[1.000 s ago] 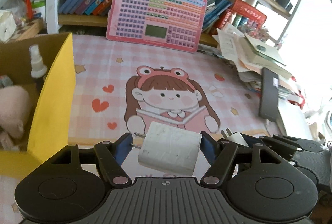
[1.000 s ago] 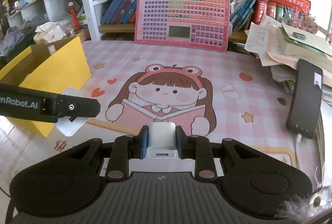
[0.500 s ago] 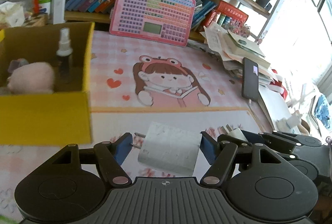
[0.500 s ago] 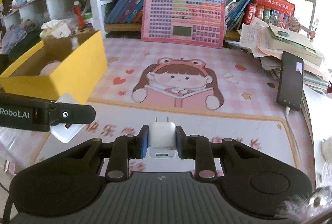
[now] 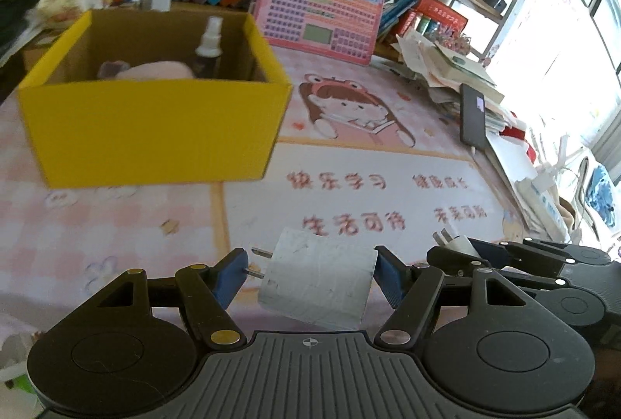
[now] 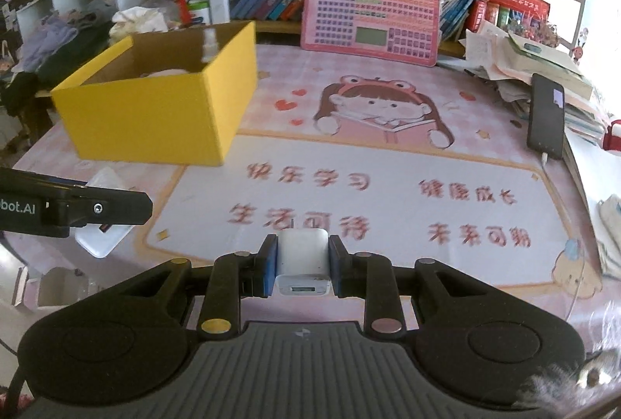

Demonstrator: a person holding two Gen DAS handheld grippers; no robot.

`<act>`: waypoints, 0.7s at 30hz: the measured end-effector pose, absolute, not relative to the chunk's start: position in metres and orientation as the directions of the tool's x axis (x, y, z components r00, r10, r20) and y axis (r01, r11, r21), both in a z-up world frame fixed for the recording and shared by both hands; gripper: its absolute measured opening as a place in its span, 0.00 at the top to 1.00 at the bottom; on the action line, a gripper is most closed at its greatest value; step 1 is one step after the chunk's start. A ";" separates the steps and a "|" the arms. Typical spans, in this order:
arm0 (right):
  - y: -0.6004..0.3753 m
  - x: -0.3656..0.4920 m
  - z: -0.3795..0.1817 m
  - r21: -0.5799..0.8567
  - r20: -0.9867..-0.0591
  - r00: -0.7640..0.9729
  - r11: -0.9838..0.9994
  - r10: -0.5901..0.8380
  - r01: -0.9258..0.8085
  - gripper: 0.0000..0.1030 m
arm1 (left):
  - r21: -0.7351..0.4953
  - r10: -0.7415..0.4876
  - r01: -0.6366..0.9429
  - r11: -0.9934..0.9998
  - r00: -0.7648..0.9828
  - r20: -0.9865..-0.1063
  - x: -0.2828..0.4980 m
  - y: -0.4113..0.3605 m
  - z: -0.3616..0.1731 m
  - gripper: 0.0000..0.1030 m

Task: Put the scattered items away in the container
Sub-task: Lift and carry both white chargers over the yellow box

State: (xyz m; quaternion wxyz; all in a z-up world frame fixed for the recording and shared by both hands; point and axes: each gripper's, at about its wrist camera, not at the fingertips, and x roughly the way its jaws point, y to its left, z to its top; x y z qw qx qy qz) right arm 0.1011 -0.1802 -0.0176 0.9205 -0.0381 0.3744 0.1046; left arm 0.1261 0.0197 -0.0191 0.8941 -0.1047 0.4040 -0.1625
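My left gripper (image 5: 310, 277) is shut on a large white power adapter (image 5: 318, 283), prongs pointing left, held above the pink desk mat. My right gripper (image 6: 302, 260) is shut on a small white charger plug (image 6: 302, 258). The yellow cardboard box (image 5: 155, 124) stands ahead to the left, also in the right wrist view (image 6: 155, 112). It holds a spray bottle (image 5: 209, 46) and a pink plush toy (image 5: 155, 71). The right gripper with its plug (image 5: 458, 244) shows at the right of the left wrist view, and the left gripper's finger (image 6: 77, 209) with the adapter (image 6: 103, 236) at the left of the right wrist view.
A pink keyboard toy (image 6: 372, 15) leans on the bookshelf at the back. A black phone (image 6: 547, 116) lies beside a paper stack (image 6: 539, 66) on the right. Clothes and tissues (image 6: 136, 19) pile behind the box. A small open white carton (image 6: 58, 287) lies at the lower left.
Both grippers have pulled back and up from the mat with their chargers still held. The yellow box now sits farther ahead, fully in view.
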 end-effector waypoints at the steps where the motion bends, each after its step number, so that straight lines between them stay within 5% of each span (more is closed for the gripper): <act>1: -0.175 0.097 -0.017 0.008 -0.697 0.697 0.974 0.167 -0.225 0.76 | -0.318 -0.374 0.205 0.926 0.621 -0.689 0.122 0.023 -0.019 0.32; 21: -0.094 0.076 -0.017 0.000 -0.703 0.658 0.925 0.271 -0.381 0.76 | -0.316 -0.290 0.087 0.945 0.672 -0.682 0.079 0.096 -0.022 0.32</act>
